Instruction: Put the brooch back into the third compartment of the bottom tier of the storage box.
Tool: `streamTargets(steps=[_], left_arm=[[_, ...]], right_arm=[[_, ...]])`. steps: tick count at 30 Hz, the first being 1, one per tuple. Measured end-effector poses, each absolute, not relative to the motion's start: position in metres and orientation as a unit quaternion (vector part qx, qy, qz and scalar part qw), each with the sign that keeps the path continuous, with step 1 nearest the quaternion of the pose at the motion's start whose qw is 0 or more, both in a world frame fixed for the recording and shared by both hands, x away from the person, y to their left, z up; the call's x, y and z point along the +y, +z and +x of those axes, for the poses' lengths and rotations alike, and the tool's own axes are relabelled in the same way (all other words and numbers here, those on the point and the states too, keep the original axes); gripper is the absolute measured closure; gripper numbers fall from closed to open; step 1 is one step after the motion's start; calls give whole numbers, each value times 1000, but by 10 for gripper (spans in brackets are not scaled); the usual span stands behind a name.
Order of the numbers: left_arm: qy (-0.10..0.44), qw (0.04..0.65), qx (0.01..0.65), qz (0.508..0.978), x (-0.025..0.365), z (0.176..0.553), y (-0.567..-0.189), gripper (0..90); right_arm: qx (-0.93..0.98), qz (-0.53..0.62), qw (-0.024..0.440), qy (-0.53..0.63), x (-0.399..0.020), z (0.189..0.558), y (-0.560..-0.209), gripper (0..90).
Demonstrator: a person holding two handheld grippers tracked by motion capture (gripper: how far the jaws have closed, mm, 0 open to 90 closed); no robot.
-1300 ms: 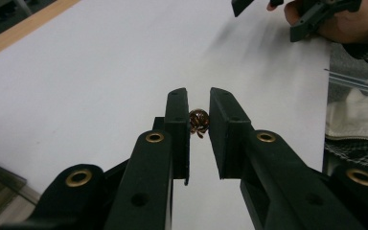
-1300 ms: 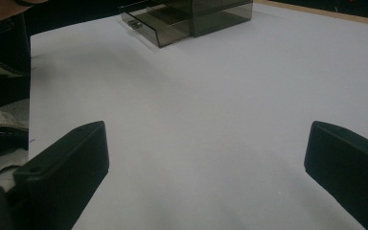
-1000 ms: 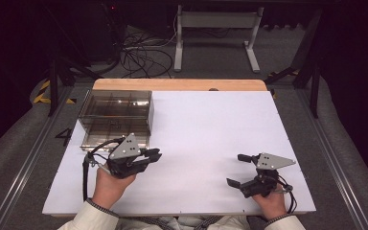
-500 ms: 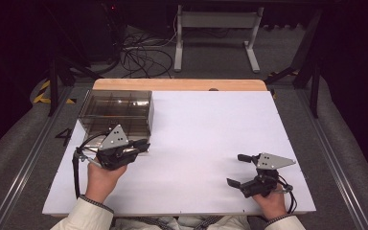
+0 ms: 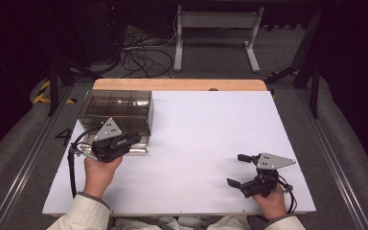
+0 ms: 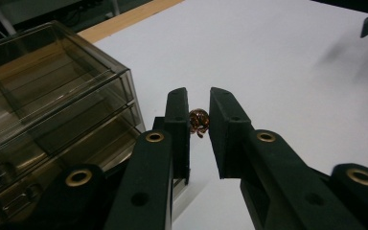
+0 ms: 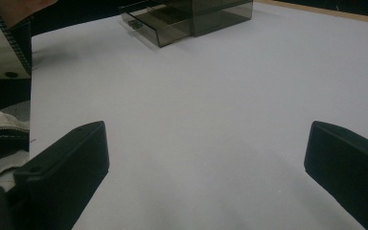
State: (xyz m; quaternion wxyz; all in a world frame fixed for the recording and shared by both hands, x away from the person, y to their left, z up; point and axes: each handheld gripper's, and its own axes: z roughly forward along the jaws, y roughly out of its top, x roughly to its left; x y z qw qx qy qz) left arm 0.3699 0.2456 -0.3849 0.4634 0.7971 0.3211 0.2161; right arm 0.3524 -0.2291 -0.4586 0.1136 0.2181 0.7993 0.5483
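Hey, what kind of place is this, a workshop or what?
Probably a lab or recording bench: a white-covered table, loose cables on the floor behind, and a smoky plastic drawer box.

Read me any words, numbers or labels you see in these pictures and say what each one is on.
"4": a dark digit on the grey floor, left of the white table, in the high view.
No other text: the smoky drawer box, left gripper and right gripper carry no readable marking.

Bare white tabletop (image 5: 211, 129) everywhere but the far-left drawer box (image 5: 117, 112).
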Motion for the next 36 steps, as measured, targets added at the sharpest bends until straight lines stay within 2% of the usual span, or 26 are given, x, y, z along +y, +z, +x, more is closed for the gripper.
streamTargets(steps=[18,36], left_arm=[[225,454,371,778,257,393,-397,790],[226,445,392,773,257,407,-409,790]], right_arm=[[800,217,113,548,-229,353,-459,21],[800,218,112,548,-229,353,-459,20]])
